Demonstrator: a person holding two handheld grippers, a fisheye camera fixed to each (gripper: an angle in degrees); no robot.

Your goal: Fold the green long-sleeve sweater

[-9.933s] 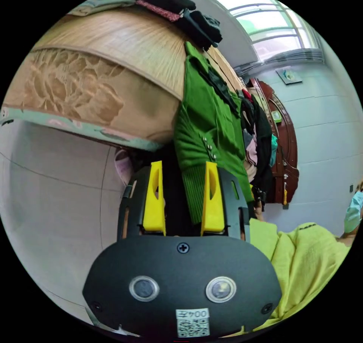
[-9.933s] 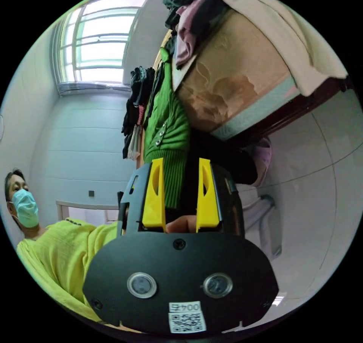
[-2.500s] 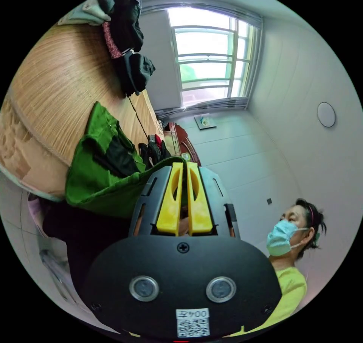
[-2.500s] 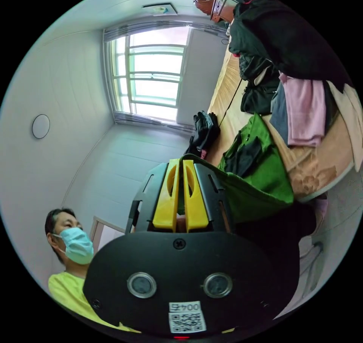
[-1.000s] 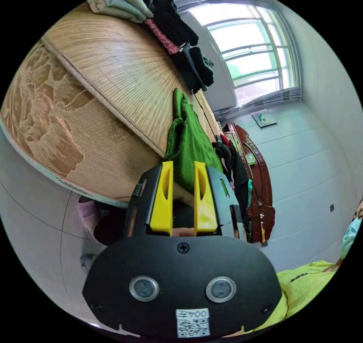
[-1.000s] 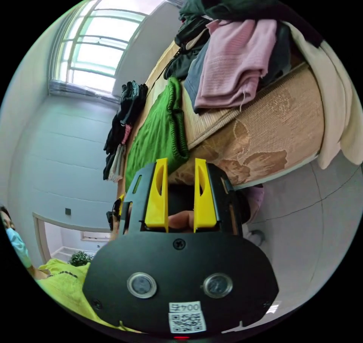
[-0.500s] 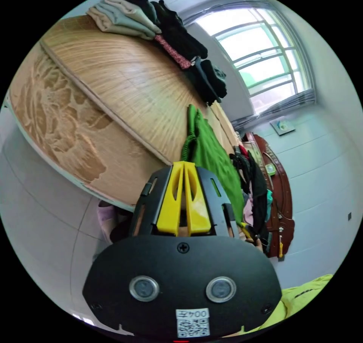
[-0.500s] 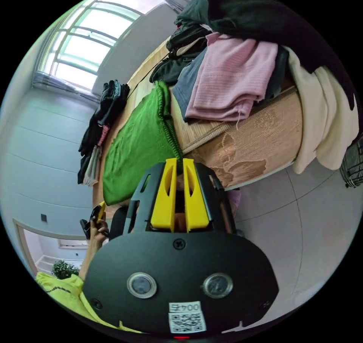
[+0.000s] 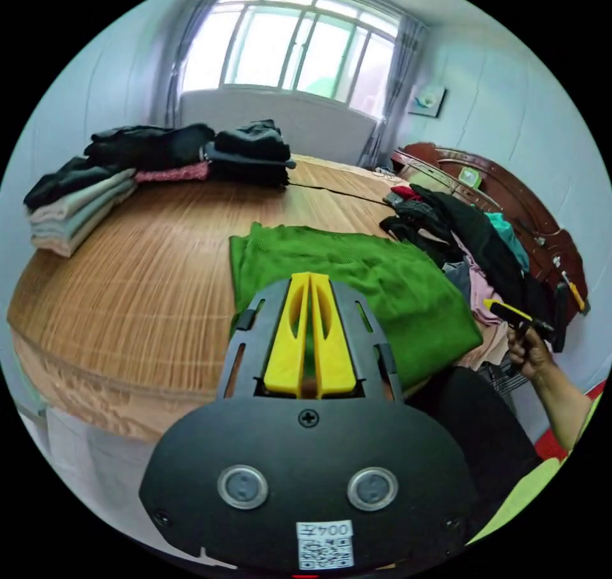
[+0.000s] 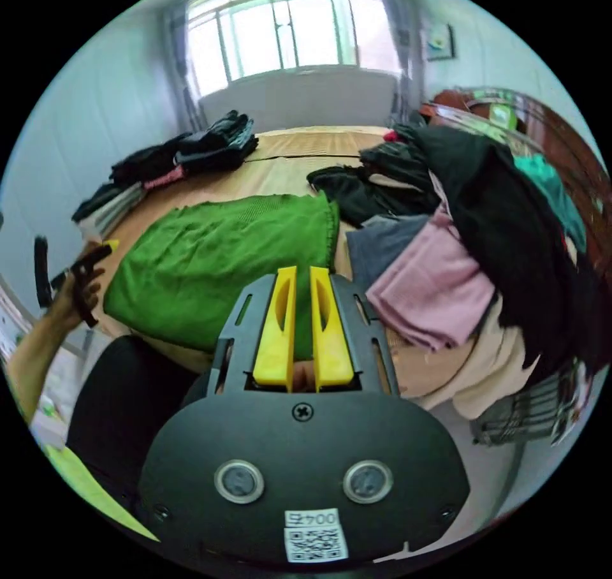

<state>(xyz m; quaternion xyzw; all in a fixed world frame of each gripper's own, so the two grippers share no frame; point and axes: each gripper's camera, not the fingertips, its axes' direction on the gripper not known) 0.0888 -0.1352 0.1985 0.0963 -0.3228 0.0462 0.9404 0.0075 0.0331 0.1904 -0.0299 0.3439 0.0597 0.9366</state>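
The green sweater (image 9: 376, 279) lies folded flat on the bamboo mat of the bed (image 9: 146, 285), close to its near edge. My left gripper (image 9: 309, 280) hovers above the sweater's near part, jaws together with nothing between them. In the right gripper view the sweater (image 10: 223, 254) spreads out left of centre, and my right gripper (image 10: 303, 274) hangs over its near right corner, jaws closed and empty. Each view also catches the other gripper in the person's hand: the right gripper (image 9: 523, 319) at the right edge, the left gripper (image 10: 80, 266) at the left edge.
Stacks of folded clothes (image 9: 83, 196) and dark folded garments (image 9: 248, 152) line the far left of the bed. A loose heap of black, pink and cream clothes (image 10: 472, 241) crowds the sweater's right side. A wooden headboard (image 9: 510, 203) and a window (image 10: 299, 30) stand behind.
One second ago both grippers stood open at the sweater's edge; both then shut empty and pulled back. Both views have since rolled level, looking over the bed, where the sweater rests folded.
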